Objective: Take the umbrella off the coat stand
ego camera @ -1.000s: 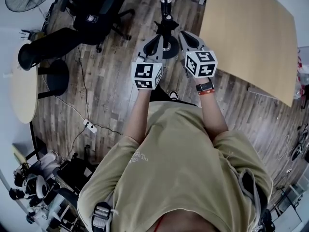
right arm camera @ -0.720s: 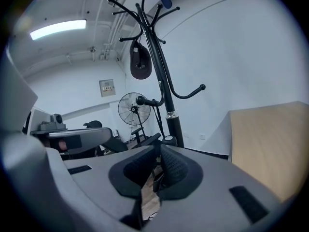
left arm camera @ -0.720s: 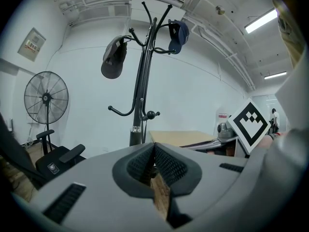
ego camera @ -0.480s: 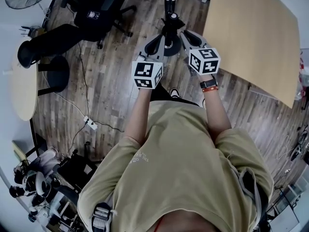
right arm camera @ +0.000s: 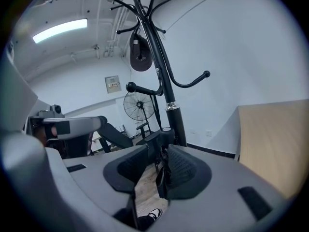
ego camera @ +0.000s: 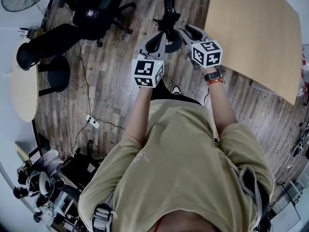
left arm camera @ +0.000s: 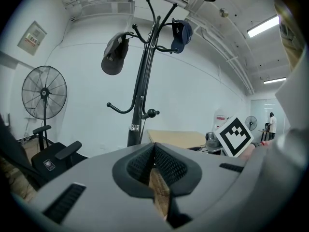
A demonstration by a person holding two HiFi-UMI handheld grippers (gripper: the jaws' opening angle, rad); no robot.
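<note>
The black coat stand rises straight ahead, and the head view shows its pole from above. Just past my right gripper's tips sits a black boxy thing, seemingly the folded umbrella. Its black strap lies between the pads, against the right one. These jaws have just been opening, and wood floor shows through the gap. My left gripper is level with the right gripper, pads meeting at the tips with nothing seen between them. Both point at the stand's base.
A dark cap and a blue cap hang on the top hooks. An office chair and a fan stand left of the stand. A wooden table is at the right. A power strip lies on the floor.
In the head view my right gripper has shifted to the right, away from the stand's pole. The left gripper has hardly moved.
</note>
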